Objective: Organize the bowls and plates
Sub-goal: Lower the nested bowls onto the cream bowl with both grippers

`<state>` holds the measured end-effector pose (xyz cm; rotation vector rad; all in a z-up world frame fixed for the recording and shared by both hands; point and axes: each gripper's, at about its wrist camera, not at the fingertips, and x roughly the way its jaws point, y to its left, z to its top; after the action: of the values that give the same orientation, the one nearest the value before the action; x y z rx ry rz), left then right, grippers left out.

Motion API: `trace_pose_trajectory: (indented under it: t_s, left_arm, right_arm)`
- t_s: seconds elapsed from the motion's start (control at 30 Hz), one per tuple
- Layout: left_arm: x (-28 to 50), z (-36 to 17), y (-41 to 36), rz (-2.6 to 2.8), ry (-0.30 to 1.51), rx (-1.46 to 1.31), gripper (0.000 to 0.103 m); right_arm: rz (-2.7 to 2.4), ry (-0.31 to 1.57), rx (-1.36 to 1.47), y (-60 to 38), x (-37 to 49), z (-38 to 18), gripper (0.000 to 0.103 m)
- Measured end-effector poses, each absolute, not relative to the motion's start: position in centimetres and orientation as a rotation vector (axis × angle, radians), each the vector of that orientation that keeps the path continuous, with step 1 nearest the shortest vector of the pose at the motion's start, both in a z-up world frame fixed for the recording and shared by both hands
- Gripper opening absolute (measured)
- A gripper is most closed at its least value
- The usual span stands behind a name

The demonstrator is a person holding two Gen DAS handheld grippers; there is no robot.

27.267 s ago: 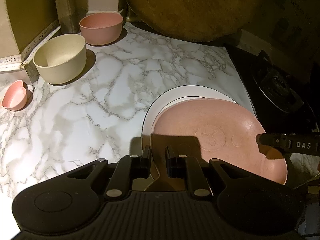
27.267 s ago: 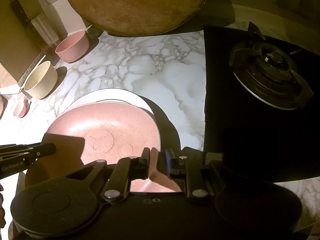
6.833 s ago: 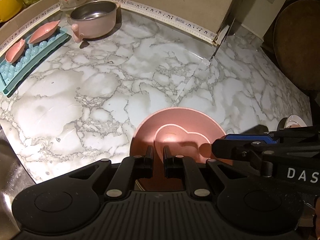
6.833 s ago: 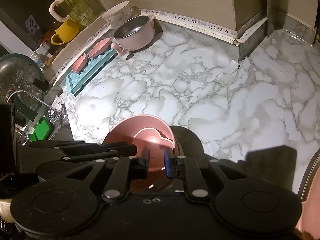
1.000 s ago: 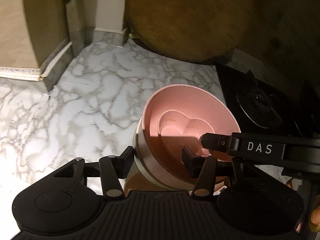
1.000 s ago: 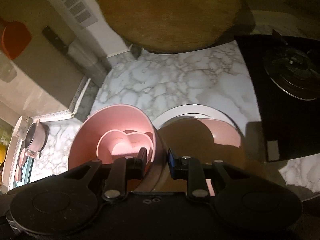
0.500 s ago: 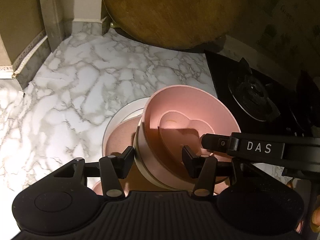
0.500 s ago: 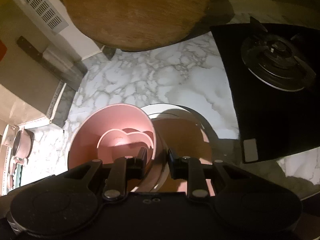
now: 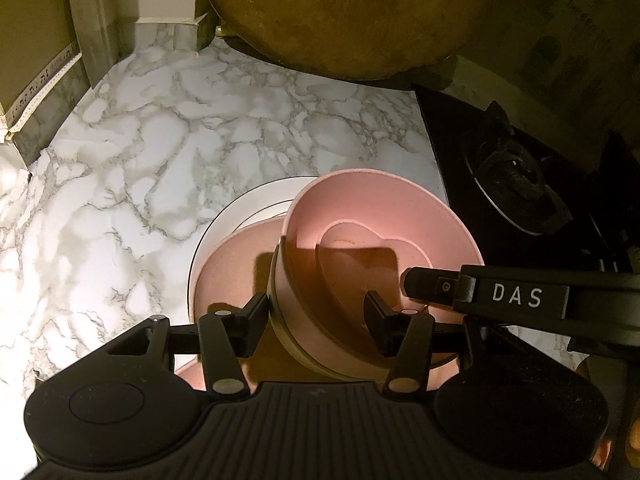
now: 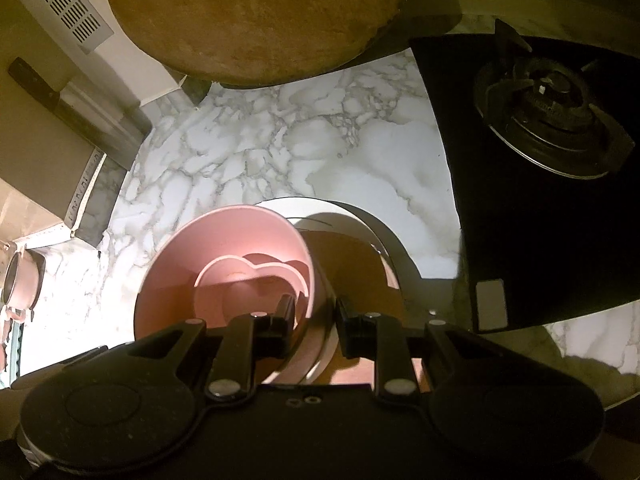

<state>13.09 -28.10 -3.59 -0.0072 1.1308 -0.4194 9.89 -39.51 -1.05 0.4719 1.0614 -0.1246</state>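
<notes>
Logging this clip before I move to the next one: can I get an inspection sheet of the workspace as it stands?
Surface: marble-pattern countertop.
Job's things: heart-shaped dish nested in pink bowl, inside a cream bowl; stack over pink plate on white plate.
Clutter: nothing seen.
Grippers: left tool and right tool each clamp the bowl stack's wall.
Cables: nothing seen.
Surroundings: round wooden board, gas burner.

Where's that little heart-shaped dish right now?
The heart-shaped dish sits nested inside the pink bowl, which both grippers hold above the stacked plates on the marble counter, left of the stove burner.
</notes>
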Motion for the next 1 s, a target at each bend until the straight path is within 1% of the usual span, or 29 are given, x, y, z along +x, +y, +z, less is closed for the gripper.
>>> trace_pose_trajectory:
  t_s: [0.3,0.73,0.87,1.0]
  left_arm:
    - [13.4,-3.9,-27.9,-0.423,1.136,-0.022,0.052]
    - [13.0,-3.3,-27.2,-0.429,1.101,-0.025,0.052]
    - [12.4,-2.6,-26.5,-0.439,1.081,-0.026,0.057]
    - [11.6,-1.8,-26.0,-0.456,1.054,-0.022,0.058]
  right_arm:
    - [-0.124,1.065,0.471,-39.4,10.1,-1.2,0.024]
    - [-0.110,1.039,0.461,-39.2,9.9,-0.5,0.034]
    - [-0.097,1.018,0.460,-39.0,9.2,0.2,0.039]
    - [-0.088,0.983,0.442,-38.7,8.4,1.2,0.042]
